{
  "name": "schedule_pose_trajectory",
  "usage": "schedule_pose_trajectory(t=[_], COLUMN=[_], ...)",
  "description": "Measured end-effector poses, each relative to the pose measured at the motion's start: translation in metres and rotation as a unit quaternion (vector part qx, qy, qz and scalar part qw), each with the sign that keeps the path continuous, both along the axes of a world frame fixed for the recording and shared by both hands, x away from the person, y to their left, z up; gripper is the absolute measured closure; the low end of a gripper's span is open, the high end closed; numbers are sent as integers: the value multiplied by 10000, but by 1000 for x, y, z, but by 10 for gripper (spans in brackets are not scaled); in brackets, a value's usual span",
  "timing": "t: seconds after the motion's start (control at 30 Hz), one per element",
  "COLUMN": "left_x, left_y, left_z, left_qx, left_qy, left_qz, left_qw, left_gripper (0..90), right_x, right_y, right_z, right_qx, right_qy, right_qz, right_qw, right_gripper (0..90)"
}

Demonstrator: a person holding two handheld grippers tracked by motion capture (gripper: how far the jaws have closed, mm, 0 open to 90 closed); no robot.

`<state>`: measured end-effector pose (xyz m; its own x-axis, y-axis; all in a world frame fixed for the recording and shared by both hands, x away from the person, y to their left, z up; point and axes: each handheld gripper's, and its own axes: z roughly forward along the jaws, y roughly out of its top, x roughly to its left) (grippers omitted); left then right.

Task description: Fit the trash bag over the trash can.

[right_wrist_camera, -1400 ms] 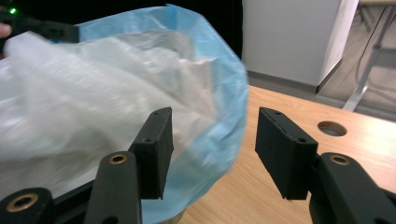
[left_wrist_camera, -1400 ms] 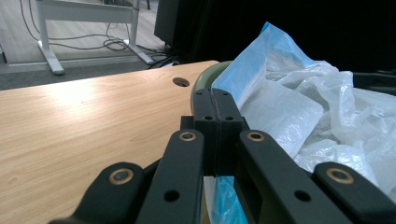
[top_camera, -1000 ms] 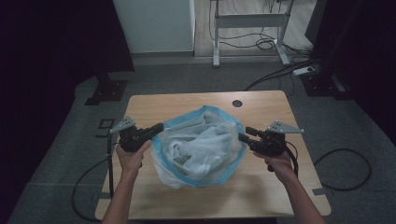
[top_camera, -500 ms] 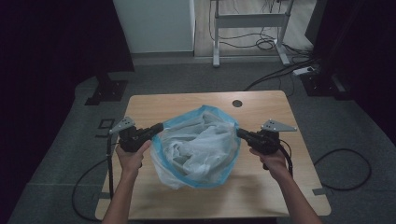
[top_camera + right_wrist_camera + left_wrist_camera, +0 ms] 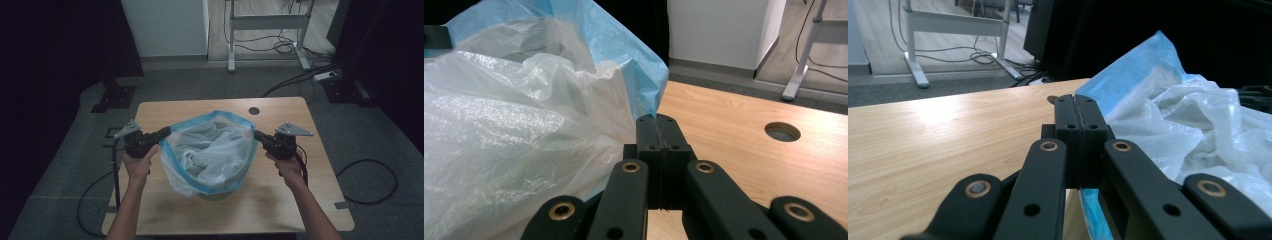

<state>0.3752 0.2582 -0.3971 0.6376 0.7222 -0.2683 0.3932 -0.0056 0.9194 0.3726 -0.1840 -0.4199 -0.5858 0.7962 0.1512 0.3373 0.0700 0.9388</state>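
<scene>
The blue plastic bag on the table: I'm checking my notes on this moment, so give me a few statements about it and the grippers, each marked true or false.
1. The left gripper is shut on the rim of the blue plastic bag. True.
2. The right gripper hangs open, clear of the bag. False: its jaws are shut on the bag's rim, on the opposite side.
3. The bag's mouth is held spread open between the two grippers. True.
4. The bag is empty. False: crumpled white plastic film lies inside it.
5. The wooden table has a round hole near its far edge. True.
</scene>
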Motion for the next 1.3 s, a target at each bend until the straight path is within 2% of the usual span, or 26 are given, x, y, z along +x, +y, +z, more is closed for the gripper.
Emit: schedule_pose_trajectory(t=[0.13,0.17,0.2,0.23,0.27,0.33,0.43,0.53,0.7,0.8,0.93,1.0,1.13,1.3], left_x=[7,8,12,12,17,18,22,24,26,26,26,25,23,16], left_y=[0,0,-3,-3,-5,-6,-6,-7,-7,-10,-11,-10,-7,-3], left_z=[-6,-8,-13,-13,-20,-23,-30,-35,-41,-46,-54,-57,-62,-59], left_qx=[23,42,107,107,183,186,145,230,279,449,465,493,521,409], left_qy=[162,235,389,389,520,576,684,763,940,1060,1193,1306,1373,1094], left_qz=[83,96,122,122,171,193,214,233,251,263,200,150,166,131], left_qw=[9998,9997,9991,9991,9983,9980,9973,9965,9949,9930,9916,9901,9890,9931], left_gripper=[897,897,896,896,897,897,896,896,896,896,896,896,896,896], right_x=[6,6,9,9,12,13,17,17,18,17,16,15,14,12], right_y=[6,6,9,9,11,12,12,12,13,16,21,22,22,16], right_z=[-7,-7,-12,-12,-18,-20,-29,-32,-40,-46,-53,-55,-61,-63], right_qx=[-30,-30,-43,-43,-67,-67,47,32,-40,-134,-203,-256,-340,-249], right_qy=[148,148,221,221,305,345,546,558,668,731,837,871,967,949], right_qz=[-81,-81,-77,-77,-74,-69,-17,3,4,15,75,85,88,-11], right_qw=[9999,9999,9997,9997,9995,9994,9985,9984,9978,9972,9963,9958,9947,9952], right_gripper=[889,889,889,889,889,889,888,888,889,889,889,890,889,888])
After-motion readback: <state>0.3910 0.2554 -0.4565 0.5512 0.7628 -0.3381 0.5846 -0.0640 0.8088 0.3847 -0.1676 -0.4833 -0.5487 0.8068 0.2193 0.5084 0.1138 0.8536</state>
